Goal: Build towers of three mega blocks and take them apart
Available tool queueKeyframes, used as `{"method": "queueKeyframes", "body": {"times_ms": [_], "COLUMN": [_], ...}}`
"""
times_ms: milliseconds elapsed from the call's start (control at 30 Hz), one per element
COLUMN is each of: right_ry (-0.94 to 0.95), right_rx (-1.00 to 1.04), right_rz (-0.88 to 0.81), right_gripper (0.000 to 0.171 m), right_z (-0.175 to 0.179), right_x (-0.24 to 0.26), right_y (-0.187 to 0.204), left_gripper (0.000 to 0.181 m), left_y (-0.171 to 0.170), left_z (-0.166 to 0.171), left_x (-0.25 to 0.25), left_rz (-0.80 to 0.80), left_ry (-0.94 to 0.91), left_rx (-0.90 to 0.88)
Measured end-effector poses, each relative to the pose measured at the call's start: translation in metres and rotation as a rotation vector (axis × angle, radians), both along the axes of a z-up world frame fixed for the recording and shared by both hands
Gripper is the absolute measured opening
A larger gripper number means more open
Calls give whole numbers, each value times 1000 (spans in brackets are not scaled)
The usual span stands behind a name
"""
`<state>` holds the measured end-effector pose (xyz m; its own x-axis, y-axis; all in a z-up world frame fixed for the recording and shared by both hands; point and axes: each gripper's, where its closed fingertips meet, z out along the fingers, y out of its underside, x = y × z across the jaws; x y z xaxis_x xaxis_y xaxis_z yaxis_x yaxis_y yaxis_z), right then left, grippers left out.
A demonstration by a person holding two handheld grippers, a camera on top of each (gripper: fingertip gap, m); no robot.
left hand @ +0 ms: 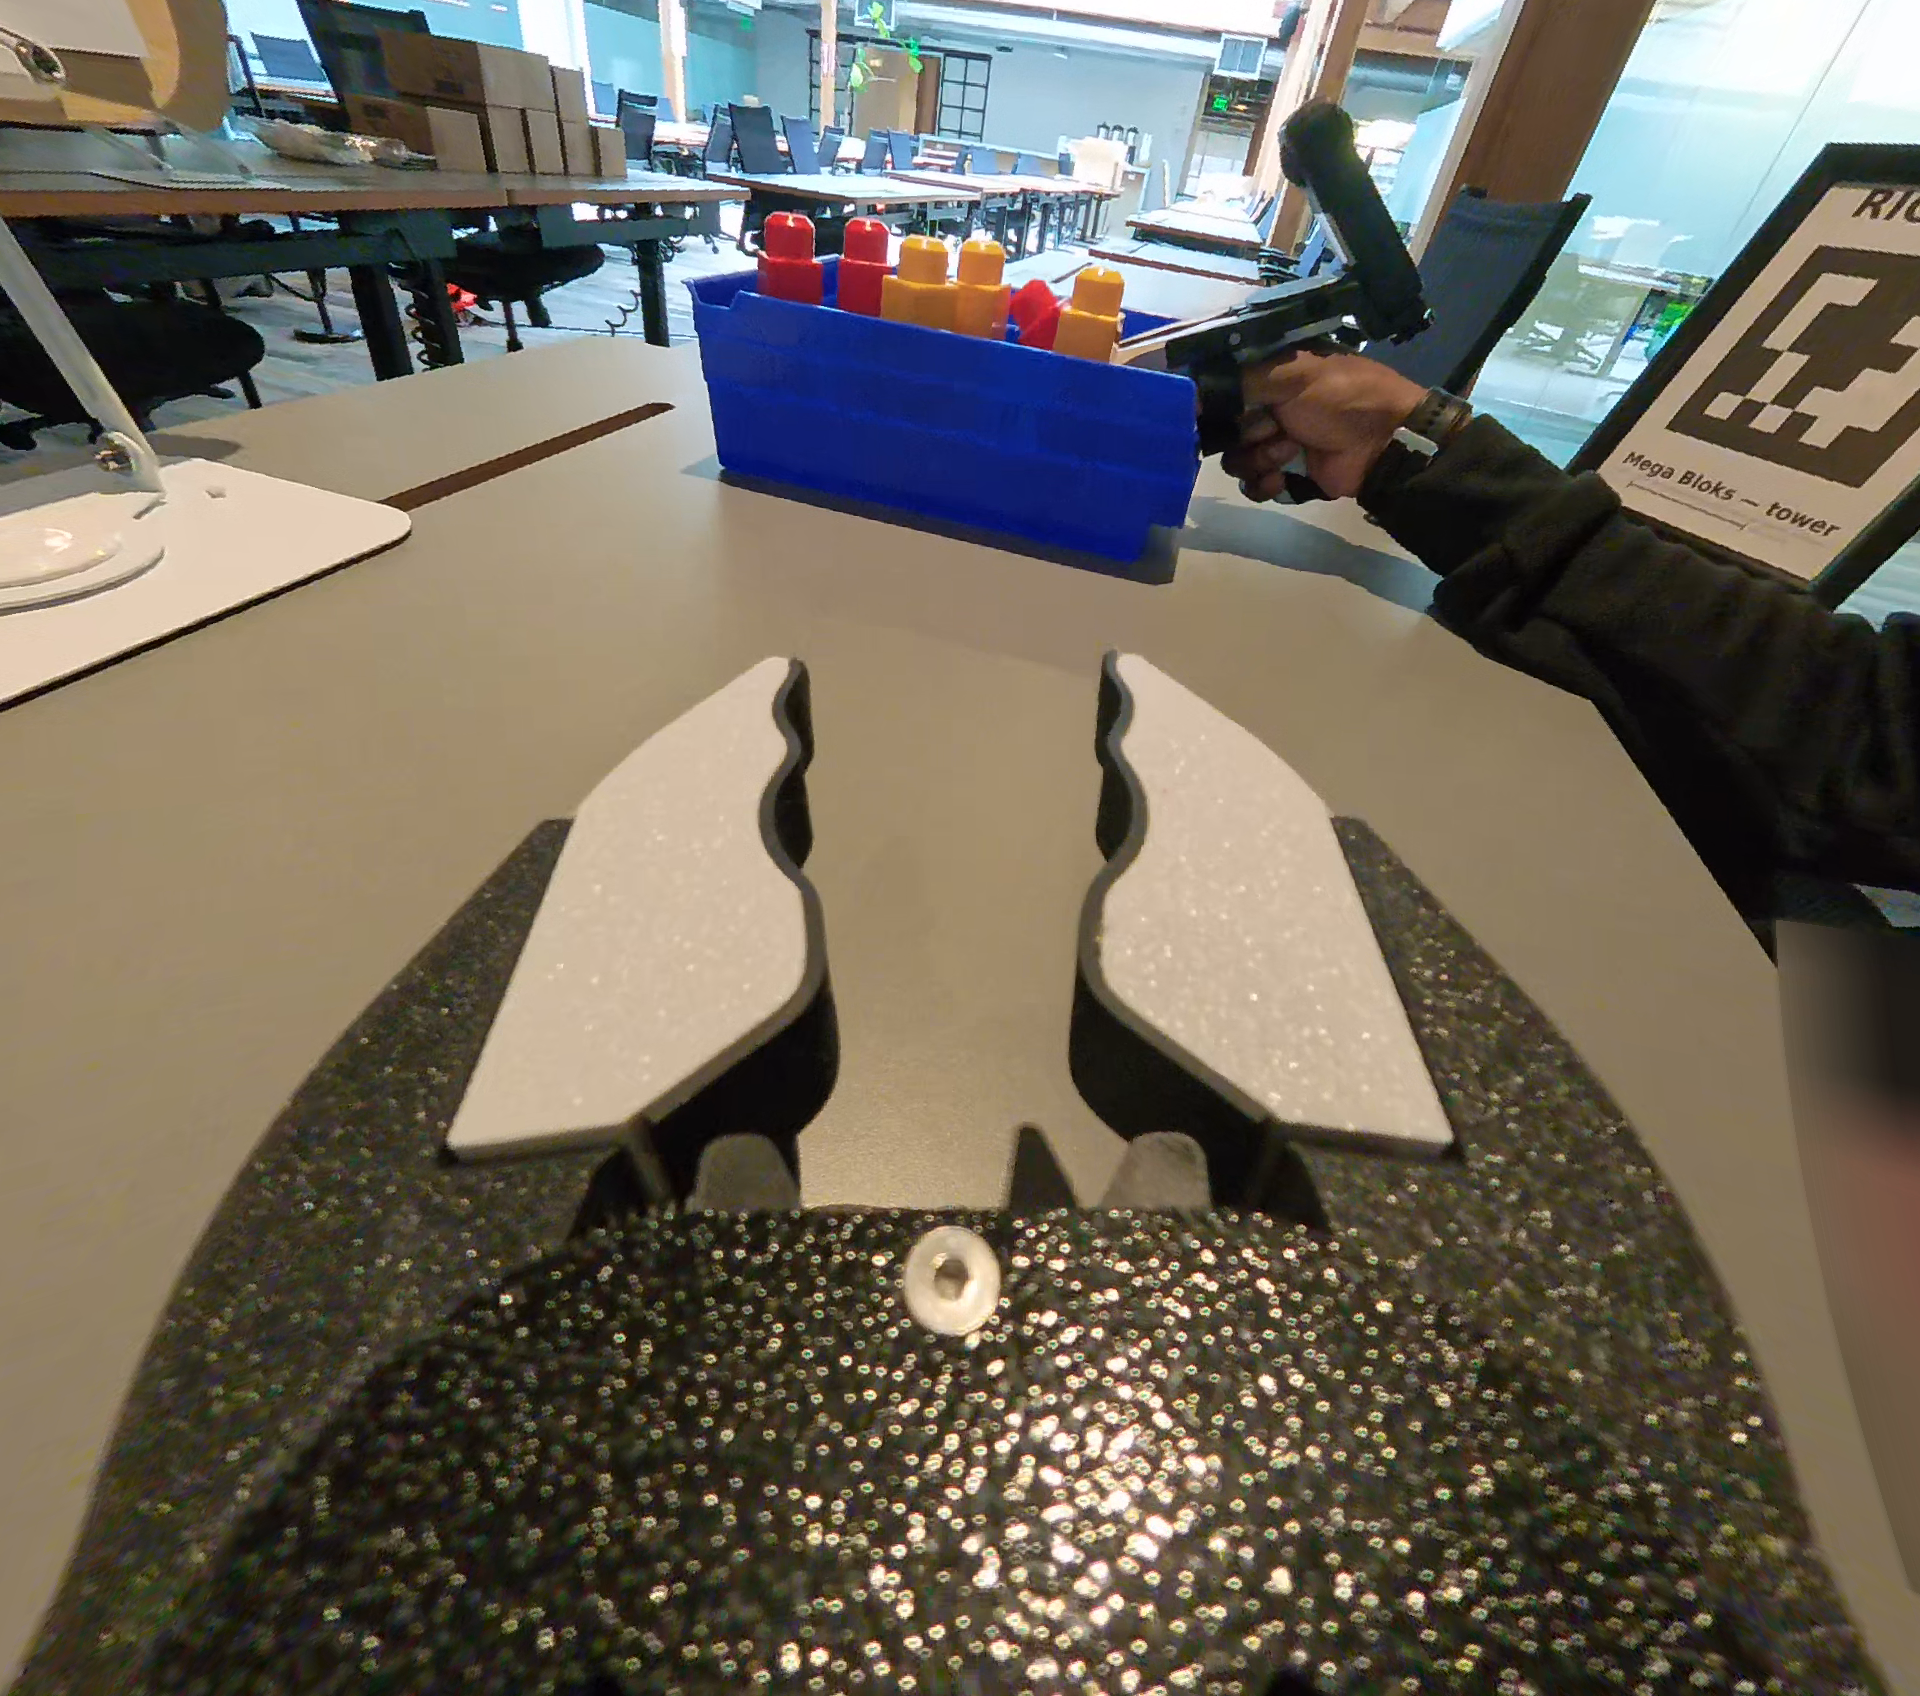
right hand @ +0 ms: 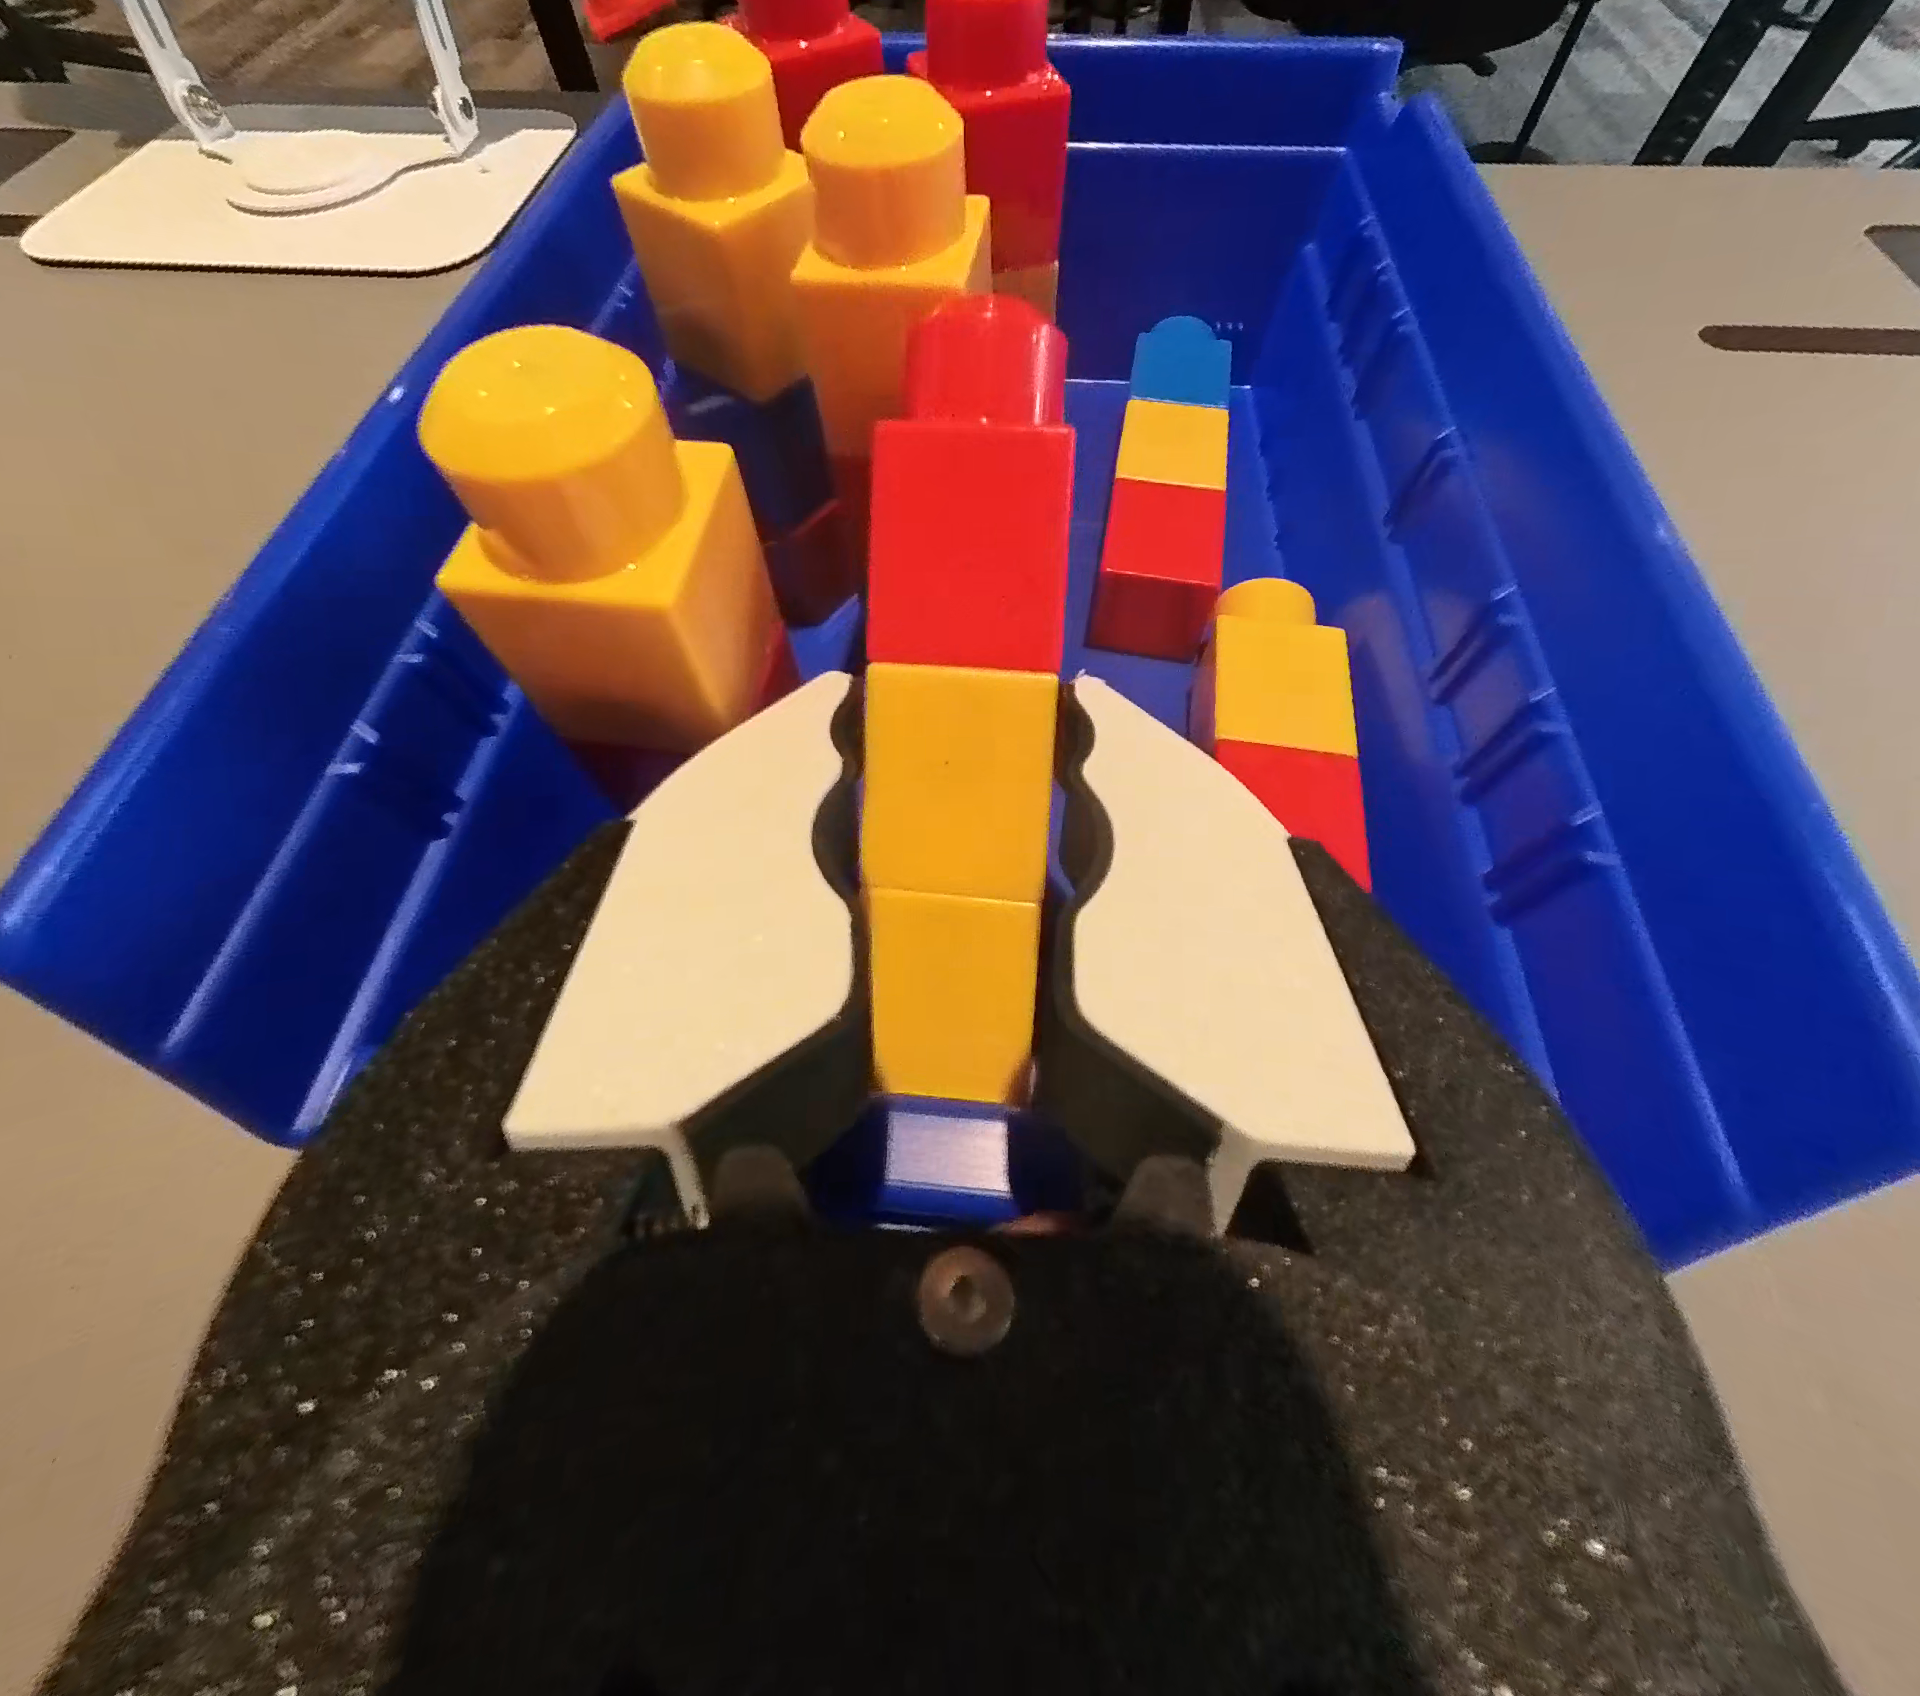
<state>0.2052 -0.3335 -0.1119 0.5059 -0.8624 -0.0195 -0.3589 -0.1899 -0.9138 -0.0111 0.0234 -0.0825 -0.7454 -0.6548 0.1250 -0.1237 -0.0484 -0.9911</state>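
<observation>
With the right gripper (right hand: 961, 716) clamped on a three-block plastic tower, two yellow under one red (right hand: 961, 773), over the blue plastic bin (right hand: 1507, 503), it should lift straight, clear of neighbouring towers, toward the empty, parted left gripper (left hand: 951, 701) above the grey table (left hand: 935, 607).

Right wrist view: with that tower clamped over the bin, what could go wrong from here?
1. The right gripper pinches only the yellow blocks of the red-topped tower; the red block could snap off.
2. Standing towers crowd the blue bin; the yellow-topped tower alongside could get knocked over.
3. The left gripper hovers open over the table, giving no support.
</observation>
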Motion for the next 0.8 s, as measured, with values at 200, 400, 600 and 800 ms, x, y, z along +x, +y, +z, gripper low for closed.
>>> {"method": "queueKeyframes", "body": {"times_ms": [200,400,600,800], "right_ry": [3,-59,-183,-319], "right_rx": [-2,70,185,183], "right_rz": [-2,-40,-78,-288], "right_gripper": [35,41,41,40], "right_z": [0,16,46,68], "right_x": [0,1,0,-2], "right_y": [-1,-10,-28,-103], "left_gripper": [52,52,52,52], "left_y": [-2,-4,-5,-5], "left_z": [-1,-2,-3,-3], "left_x": [-1,-2,-2,-2], "left_rz": [-4,-8,-9,-8], "left_ry": [-3,-8,-12,-11], "left_rx": [15,35,44,46]}}
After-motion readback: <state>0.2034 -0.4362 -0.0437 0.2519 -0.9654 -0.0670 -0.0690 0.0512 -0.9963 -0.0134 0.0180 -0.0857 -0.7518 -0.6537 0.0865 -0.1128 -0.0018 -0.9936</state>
